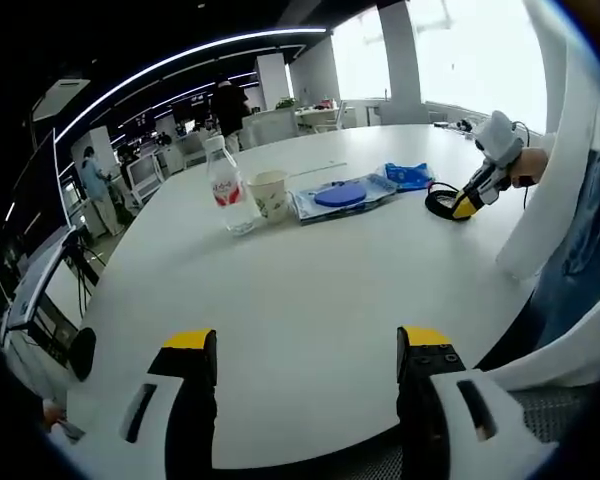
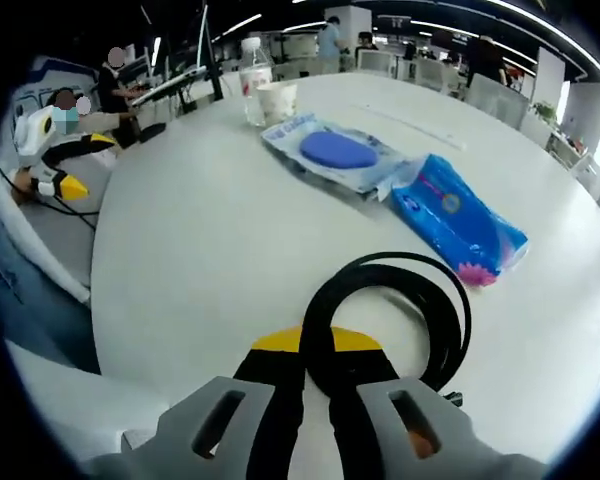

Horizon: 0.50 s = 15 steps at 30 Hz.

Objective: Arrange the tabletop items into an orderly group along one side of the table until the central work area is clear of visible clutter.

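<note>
- Left gripper view: the left claw (image 1: 305,365) stands open at 6 o'clock, its yellow-tipped jaws well apart over bare white counter (image 1: 310,290), holding nothing.
- At 11 o'clock a bottle (image 1: 225,187) with a red label stands upright, a paper cup (image 1: 269,194) just beside it on its right.
- Right of the cup lies a clear bag (image 1: 345,196) with a blue disc (image 1: 340,194) in it, and a blue pack (image 1: 410,176) lies at the bag's far end.
- At 2 o'clock the right claw (image 1: 463,209) meets a black cable coil (image 1: 441,203) on the counter, near a person's white sleeve (image 1: 560,150).
- Right gripper view: at 9 o'clock the left claw (image 2: 72,187) shows, off the counter's (image 2: 210,250) edge.
- At 12 o'clock the bottle (image 2: 252,78) and cup (image 2: 277,101) stand side by side; the bag (image 2: 320,140) with the disc (image 2: 338,150) lies nearer, the pack (image 2: 458,220) at 2 o'clock.
- At 6 o'clock the right claw (image 2: 316,345) is closed on the near strand of the cable coil (image 2: 420,300), which lies flat on the counter.
</note>
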Each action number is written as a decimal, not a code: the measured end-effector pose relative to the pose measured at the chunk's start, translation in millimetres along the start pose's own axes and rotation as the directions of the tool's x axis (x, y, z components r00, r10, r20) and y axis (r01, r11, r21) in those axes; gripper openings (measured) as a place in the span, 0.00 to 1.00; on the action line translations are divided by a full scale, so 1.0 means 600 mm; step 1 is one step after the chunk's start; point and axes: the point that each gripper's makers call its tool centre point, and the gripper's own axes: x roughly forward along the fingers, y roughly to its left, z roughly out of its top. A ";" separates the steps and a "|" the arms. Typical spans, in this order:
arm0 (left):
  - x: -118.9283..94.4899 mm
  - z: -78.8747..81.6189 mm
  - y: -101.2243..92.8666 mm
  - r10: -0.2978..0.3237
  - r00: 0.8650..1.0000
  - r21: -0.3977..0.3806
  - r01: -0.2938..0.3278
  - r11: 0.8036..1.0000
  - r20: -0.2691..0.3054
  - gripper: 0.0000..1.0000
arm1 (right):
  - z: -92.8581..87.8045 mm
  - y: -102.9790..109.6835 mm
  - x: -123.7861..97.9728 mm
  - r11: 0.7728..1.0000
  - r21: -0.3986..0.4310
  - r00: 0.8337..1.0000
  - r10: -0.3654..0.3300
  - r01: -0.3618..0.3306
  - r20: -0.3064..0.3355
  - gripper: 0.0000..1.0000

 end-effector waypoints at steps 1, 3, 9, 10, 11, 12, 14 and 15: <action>0.000 0.000 0.000 -0.001 1.000 0.001 0.001 1.000 0.000 0.75 | 0.000 0.000 0.000 1.000 0.003 1.000 0.003 -0.003 -0.001 0.05; 0.001 -0.001 -0.001 -0.002 1.000 0.002 0.002 1.000 -0.003 0.75 | 0.000 -0.001 0.000 1.000 0.024 1.000 0.010 -0.010 -0.002 0.05; 0.001 -0.001 -0.004 -0.007 1.000 0.007 0.007 1.000 -0.007 0.75 | -0.001 -0.004 0.000 0.997 0.076 0.999 0.029 -0.028 -0.016 0.05; 0.001 -0.001 -0.004 -0.008 1.000 0.008 0.008 1.000 -0.006 0.75 | -0.001 -0.004 0.000 0.996 0.080 0.999 0.030 -0.029 -0.018 0.06; 0.002 -0.001 -0.005 -0.010 1.000 0.009 0.010 1.000 -0.006 0.75 | -0.005 -0.004 0.002 0.996 0.087 0.999 0.029 -0.026 -0.032 0.07; 0.002 -0.002 -0.005 -0.010 1.000 0.010 0.010 1.000 -0.006 0.75 | -0.003 -0.005 0.001 0.995 0.098 0.999 0.031 -0.028 -0.024 0.07; 0.001 -0.002 -0.006 -0.010 1.000 0.011 0.011 1.000 -0.006 0.75 | -0.004 -0.004 0.001 0.994 0.104 0.999 0.031 -0.028 -0.024 0.07; 0.001 -0.001 -0.006 -0.011 1.000 0.011 0.011 1.000 -0.005 0.75 | -0.004 -0.004 0.001 0.994 0.102 0.999 0.029 -0.026 -0.024 0.07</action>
